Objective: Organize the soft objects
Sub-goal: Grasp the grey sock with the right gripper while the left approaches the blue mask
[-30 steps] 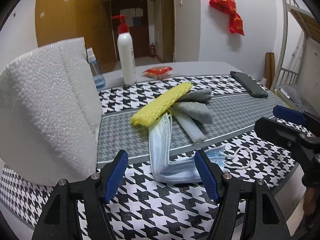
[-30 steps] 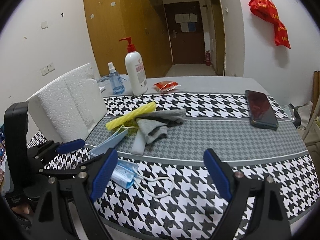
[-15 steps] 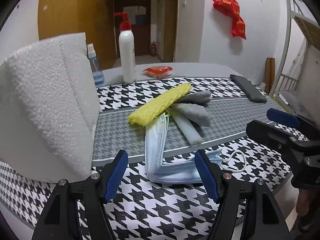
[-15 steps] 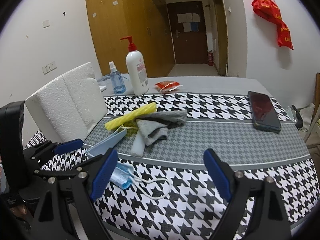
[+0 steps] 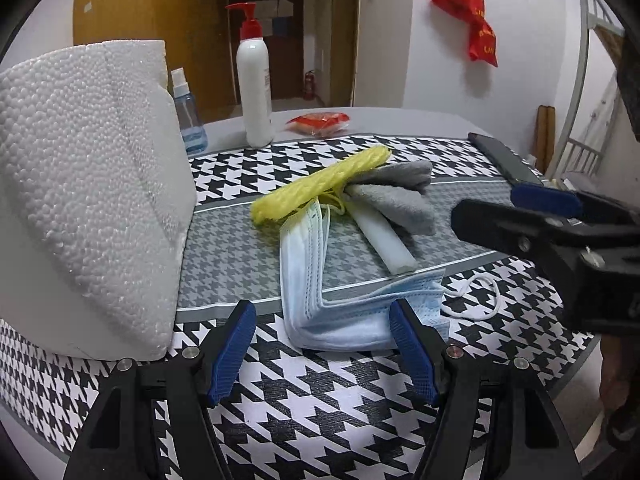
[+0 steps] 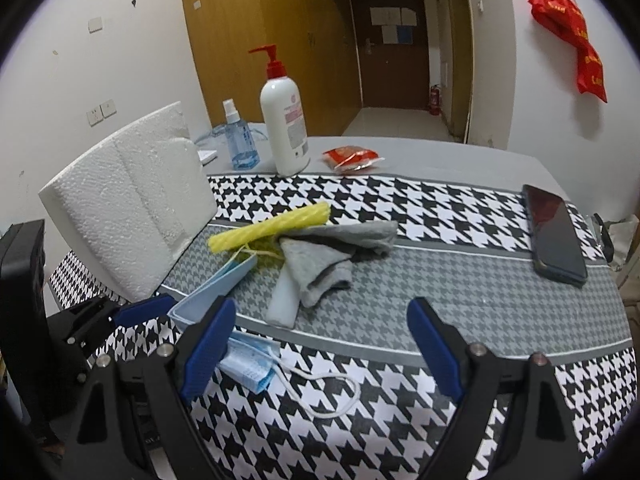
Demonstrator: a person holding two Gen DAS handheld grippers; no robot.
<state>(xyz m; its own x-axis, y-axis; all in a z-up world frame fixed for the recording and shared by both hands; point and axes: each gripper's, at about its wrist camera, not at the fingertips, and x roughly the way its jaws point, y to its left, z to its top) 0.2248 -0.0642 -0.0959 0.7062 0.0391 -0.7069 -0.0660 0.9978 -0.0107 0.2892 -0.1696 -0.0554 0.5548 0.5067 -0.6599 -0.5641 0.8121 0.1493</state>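
Observation:
A pile of soft things lies on the houndstooth cloth: a yellow foam net sleeve [image 5: 320, 182] [image 6: 272, 229], a grey cloth [image 5: 394, 196] [image 6: 324, 256], a white foam strip [image 5: 384, 240] [image 6: 285, 300] and a bent stack of blue face masks [image 5: 316, 280] [image 6: 218, 288] with a white ear loop [image 5: 476, 296] [image 6: 320, 384]. My left gripper [image 5: 322, 344] is open and empty, its fingers either side of the masks' near edge. My right gripper [image 6: 320, 348] is open and empty, just right of the masks; it also shows in the left wrist view [image 5: 532, 216].
A white styrofoam block [image 5: 80, 200] [image 6: 132, 200] stands at the left. At the back are a white pump bottle [image 5: 254, 92] [image 6: 285, 128], a blue spray bottle [image 5: 188, 116] [image 6: 239, 140] and a red packet [image 5: 320, 122] [image 6: 350, 158]. A black phone [image 6: 554, 236] lies right.
My left gripper has moved forward and closer to the masks, which now sit between its fingers. My right gripper has edged forward a little. Nothing on the table has moved.

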